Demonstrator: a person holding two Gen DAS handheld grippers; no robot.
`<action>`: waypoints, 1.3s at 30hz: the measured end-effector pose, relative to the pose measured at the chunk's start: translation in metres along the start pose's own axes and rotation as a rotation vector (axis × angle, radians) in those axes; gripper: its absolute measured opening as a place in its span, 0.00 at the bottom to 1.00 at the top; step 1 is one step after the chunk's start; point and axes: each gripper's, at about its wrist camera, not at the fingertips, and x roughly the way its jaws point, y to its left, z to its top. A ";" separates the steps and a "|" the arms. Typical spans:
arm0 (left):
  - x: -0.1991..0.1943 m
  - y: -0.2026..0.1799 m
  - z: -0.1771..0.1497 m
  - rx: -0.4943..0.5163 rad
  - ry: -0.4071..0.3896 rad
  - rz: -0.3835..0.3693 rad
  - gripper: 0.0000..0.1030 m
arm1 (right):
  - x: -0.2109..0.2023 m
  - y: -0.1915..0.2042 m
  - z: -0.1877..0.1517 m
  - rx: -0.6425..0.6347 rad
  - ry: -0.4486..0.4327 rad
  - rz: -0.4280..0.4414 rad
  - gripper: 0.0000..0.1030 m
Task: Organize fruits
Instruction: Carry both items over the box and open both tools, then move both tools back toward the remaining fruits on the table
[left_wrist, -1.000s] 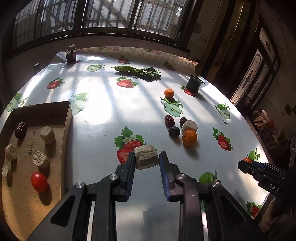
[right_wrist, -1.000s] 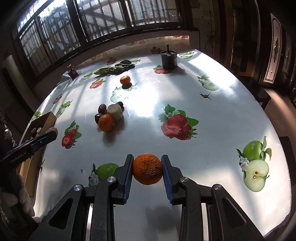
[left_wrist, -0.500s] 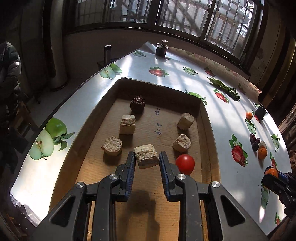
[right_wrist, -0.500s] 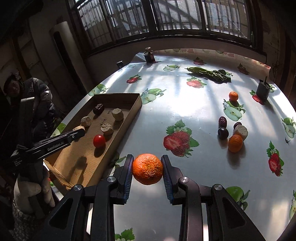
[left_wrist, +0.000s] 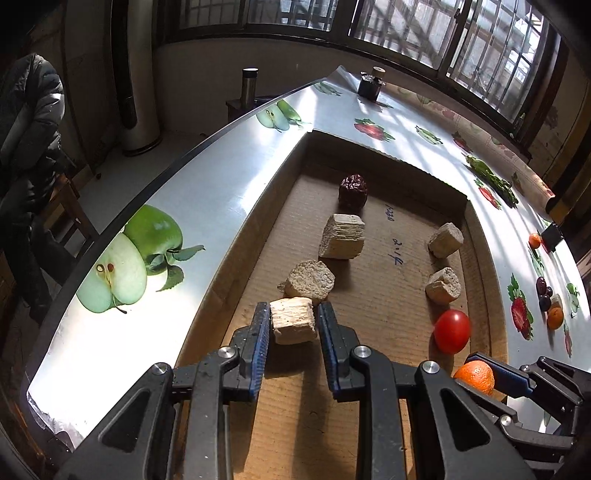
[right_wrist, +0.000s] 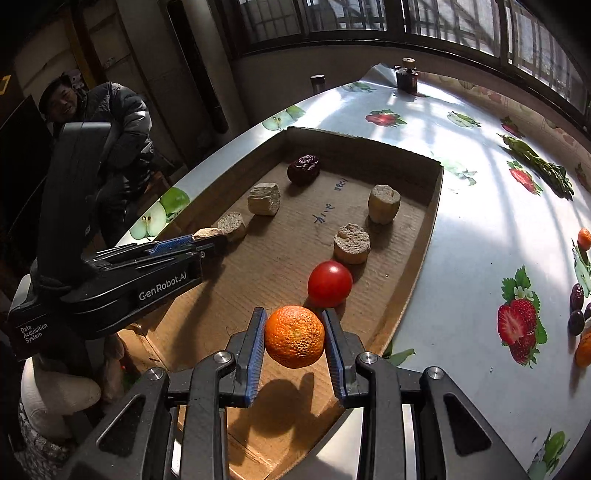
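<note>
A pale fibrous chunk (left_wrist: 293, 325) is clamped in the left gripper (left_wrist: 291, 326), held low over the cardboard tray (left_wrist: 480, 236) at the near end of a row of 3 like pieces, evidently to extend that row. An orange (right_wrist: 294, 336) is gripped by the right gripper (right_wrist: 294, 338) just behind the red tomato (right_wrist: 330, 283). Compared with 0.5 s ago, both grippers have been brought over the tray; more fruit is left on the tabletop (right_wrist: 480, 240).

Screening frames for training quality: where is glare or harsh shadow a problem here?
Left wrist view: sunlight washes out the tablecloth beside the cardboard tray. Right wrist view: similar glare on the tablecloth; the orange casts a hard shadow inside the tray.
</note>
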 end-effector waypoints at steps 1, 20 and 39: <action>-0.001 0.000 0.001 -0.004 -0.003 -0.006 0.25 | 0.004 -0.001 0.000 0.002 0.007 0.001 0.32; -0.045 -0.026 0.015 0.000 -0.132 -0.046 0.77 | -0.031 -0.014 0.004 0.078 -0.116 -0.013 0.49; -0.084 -0.156 -0.013 0.229 -0.175 -0.216 0.81 | -0.236 -0.199 -0.091 0.315 -0.460 -0.530 0.98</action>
